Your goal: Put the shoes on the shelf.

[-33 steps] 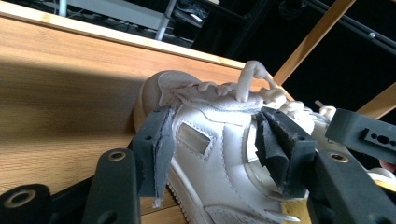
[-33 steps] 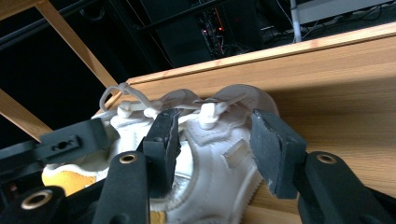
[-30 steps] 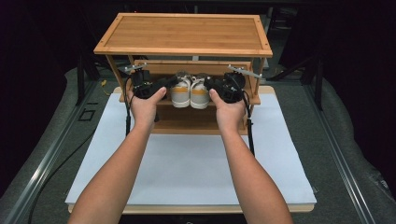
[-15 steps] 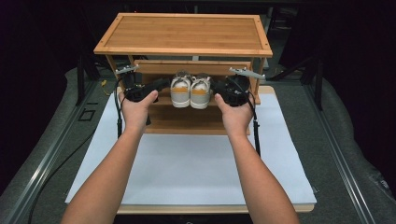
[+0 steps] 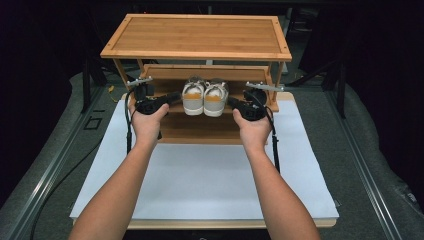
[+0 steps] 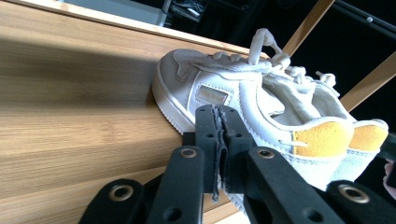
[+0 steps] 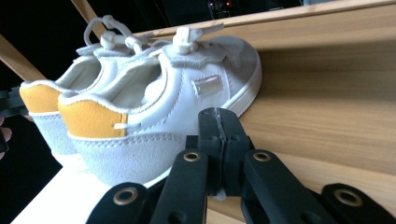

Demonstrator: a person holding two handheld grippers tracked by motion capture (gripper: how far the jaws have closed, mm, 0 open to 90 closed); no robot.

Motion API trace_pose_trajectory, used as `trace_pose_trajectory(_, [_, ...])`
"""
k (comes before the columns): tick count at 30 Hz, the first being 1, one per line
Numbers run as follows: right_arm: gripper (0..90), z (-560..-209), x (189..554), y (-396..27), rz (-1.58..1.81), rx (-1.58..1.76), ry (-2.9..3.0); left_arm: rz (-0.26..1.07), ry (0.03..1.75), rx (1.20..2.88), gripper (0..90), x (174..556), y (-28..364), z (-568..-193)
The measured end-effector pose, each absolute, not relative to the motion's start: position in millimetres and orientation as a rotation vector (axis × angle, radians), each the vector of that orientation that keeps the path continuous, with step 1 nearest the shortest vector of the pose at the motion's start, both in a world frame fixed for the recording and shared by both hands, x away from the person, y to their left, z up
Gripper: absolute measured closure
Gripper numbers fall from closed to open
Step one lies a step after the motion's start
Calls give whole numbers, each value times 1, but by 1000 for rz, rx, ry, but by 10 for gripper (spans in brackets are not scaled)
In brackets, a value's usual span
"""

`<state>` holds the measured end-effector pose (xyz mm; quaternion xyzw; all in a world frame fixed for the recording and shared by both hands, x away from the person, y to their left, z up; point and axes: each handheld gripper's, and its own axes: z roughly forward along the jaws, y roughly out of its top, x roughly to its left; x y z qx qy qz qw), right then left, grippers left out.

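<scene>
Shoes [image 5: 205, 97], a small pair, stand side by side on the lower shelf [image 5: 200, 127] of a bamboo rack [image 5: 197, 35], about midway between its left and right posts, heels toward the front edge. The rack sits at the far edge of the bench [image 5: 200, 175], whose top is covered by a white sheet with a wooden rim showing along the near edge. Grey floor lies on both sides of the bench, with a metal rail [image 5: 55, 160] running along the left; the room beyond is dark.

The rack has a flat slatted top and the lower shelf beneath it; the pair is all that the shelf carries.

Each shoe is pale grey-white with a yellow-orange heel patch, a light suede band under it, white laces with a knot, and a small label on the side. The two touch or nearly touch along their inner sides.

The left tongs [image 5: 172, 97] are pressed together with nothing between them, just beside the outer side of the left shoe [image 6: 233, 98]; their jaws have just been closing. The right tongs [image 5: 234, 102] are likewise pressed together and empty, just beside the outer side of the right shoe [image 7: 154, 121], and have also just been closing. Whether either tip touches a shoe I cannot tell.
</scene>
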<state>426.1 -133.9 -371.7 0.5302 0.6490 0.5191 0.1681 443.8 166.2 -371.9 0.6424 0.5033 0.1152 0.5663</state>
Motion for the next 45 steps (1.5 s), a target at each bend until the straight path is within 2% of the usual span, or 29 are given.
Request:
trace_pose_trajectory(20, [900, -376, 420, -129, 1507, 1499, 1869, 260, 1147, 1540, 900, 439, 162, -377])
trace_pose_trajectory(41, [900, -376, 445, -127, 1515, 1555, 1809, 261, 1165, 1533, 899, 467, 159, -377])
trace_pose_trajectory(45, [900, -374, 442, -128, 1490, 1526, 1839, 269, 1152, 1538, 895, 459, 162, -373])
